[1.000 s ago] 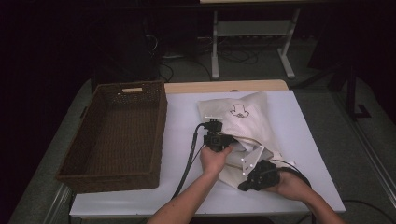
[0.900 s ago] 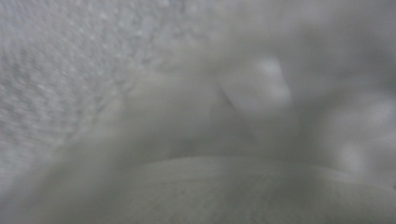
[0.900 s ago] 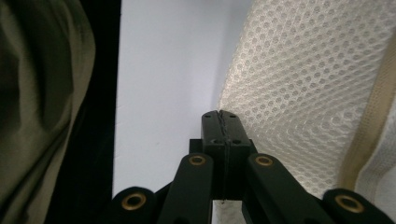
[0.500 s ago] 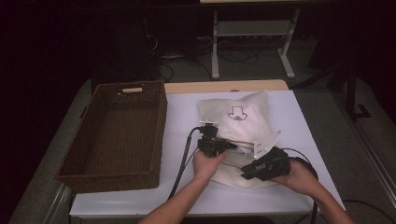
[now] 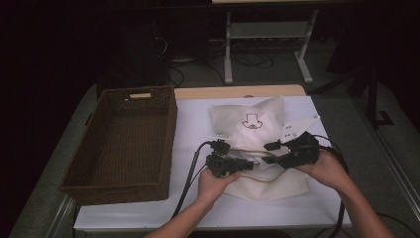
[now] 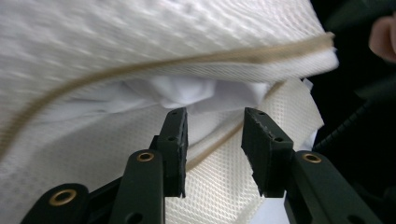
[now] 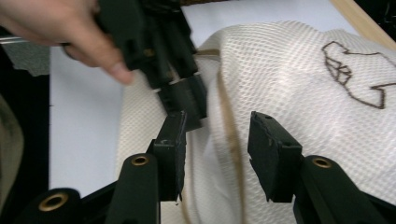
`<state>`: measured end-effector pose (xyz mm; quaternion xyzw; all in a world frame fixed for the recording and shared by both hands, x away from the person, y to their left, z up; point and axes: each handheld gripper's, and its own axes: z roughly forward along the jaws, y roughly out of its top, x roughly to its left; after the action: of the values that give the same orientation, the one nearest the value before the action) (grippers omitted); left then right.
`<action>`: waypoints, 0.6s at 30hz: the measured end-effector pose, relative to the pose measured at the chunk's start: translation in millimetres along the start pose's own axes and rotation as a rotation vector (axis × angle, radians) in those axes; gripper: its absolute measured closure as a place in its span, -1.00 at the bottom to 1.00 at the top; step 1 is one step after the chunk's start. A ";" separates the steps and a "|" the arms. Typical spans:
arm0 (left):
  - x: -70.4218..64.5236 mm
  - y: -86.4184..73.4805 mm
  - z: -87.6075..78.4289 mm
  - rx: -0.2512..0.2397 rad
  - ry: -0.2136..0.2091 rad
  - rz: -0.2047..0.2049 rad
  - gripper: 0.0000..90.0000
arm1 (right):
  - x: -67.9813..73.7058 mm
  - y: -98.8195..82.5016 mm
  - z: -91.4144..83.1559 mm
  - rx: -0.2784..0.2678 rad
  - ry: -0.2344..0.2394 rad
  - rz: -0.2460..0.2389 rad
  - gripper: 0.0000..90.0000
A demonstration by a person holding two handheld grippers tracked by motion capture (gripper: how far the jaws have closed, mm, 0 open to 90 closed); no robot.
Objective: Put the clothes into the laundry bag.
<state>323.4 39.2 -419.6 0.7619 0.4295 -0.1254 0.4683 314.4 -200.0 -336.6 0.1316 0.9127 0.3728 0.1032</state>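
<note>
Both tools have just been opening, gripping nothing — white honeycomb-mesh bag, tan-edged.

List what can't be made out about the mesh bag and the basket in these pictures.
- Contents of the white mesh bag: left gripper view shows white cloth in the opening, folded mesh covers the rest.
- Bag's near edge: high view, partly hidden by the left gripper and right gripper.
- Printed drawing: right gripper view, cut off by the right edge.
- Wicker basket: high view, interior too dark to check.
</note>
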 end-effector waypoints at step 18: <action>-3.3 15.0 36.3 -0.099 -0.024 -0.046 0.73 | -10.4 -4.1 11.5 0.062 0.040 0.014 0.92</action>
<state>340.7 4.7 -427.8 0.7262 0.4470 -0.1241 0.5074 326.9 -198.6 -346.7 0.1339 0.9247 0.3476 0.0783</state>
